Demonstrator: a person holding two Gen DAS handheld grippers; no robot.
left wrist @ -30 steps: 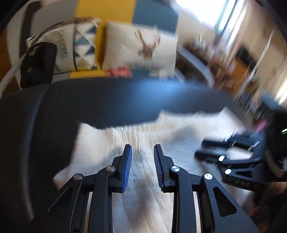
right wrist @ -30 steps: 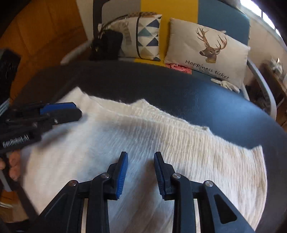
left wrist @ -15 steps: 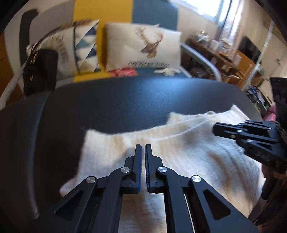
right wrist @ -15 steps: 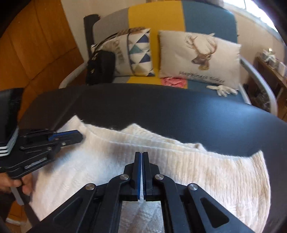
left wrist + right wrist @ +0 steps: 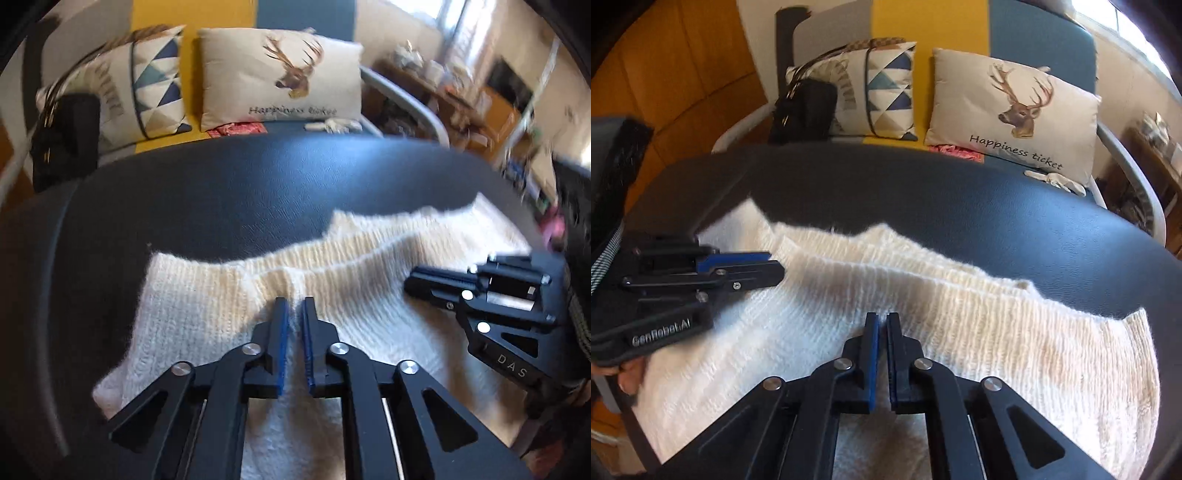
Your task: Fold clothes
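- Sweater (image 5: pixel 207 306), a cream ribbed knit, lies spread on the dark leather-look worktop (image 5: pixel 258 192); a second ago it lay flat beneath both tools, and now it is bunched into a ridge at each set of jaws.
- Since that earlier moment the left gripper (image 5: pixel 293 306) has gone from jaws spread apart above the knit to jaws drawn together, with a pinch of sweater fabric caught between the blue pads.
- The right gripper (image 5: pixel 881 321) has made the same change: its jaws were apart a second ago and are now clenched on a fold of the sweater, only a thin slit showing between the pads.
- The knit's far edge looks wavier than before, with a raised fold running across it towards the worktop's bare part; the left view is a little blurred, so the exact layering there is hard to read.
- The sweater covers the near part of the worktop, its fuzzy far edge dark-shadowed against the surface.
- Both grippers point steeply down onto the cloth, side by side and well apart, each visible in the other's view.
- Fingers of a hand (image 5: pixel 629 376) show under the left tool's body.
- Behind the worktop a deer cushion (image 5: pixel 1015 110) and a triangle-patterned cushion (image 5: pixel 882 96) lean on a sofa.
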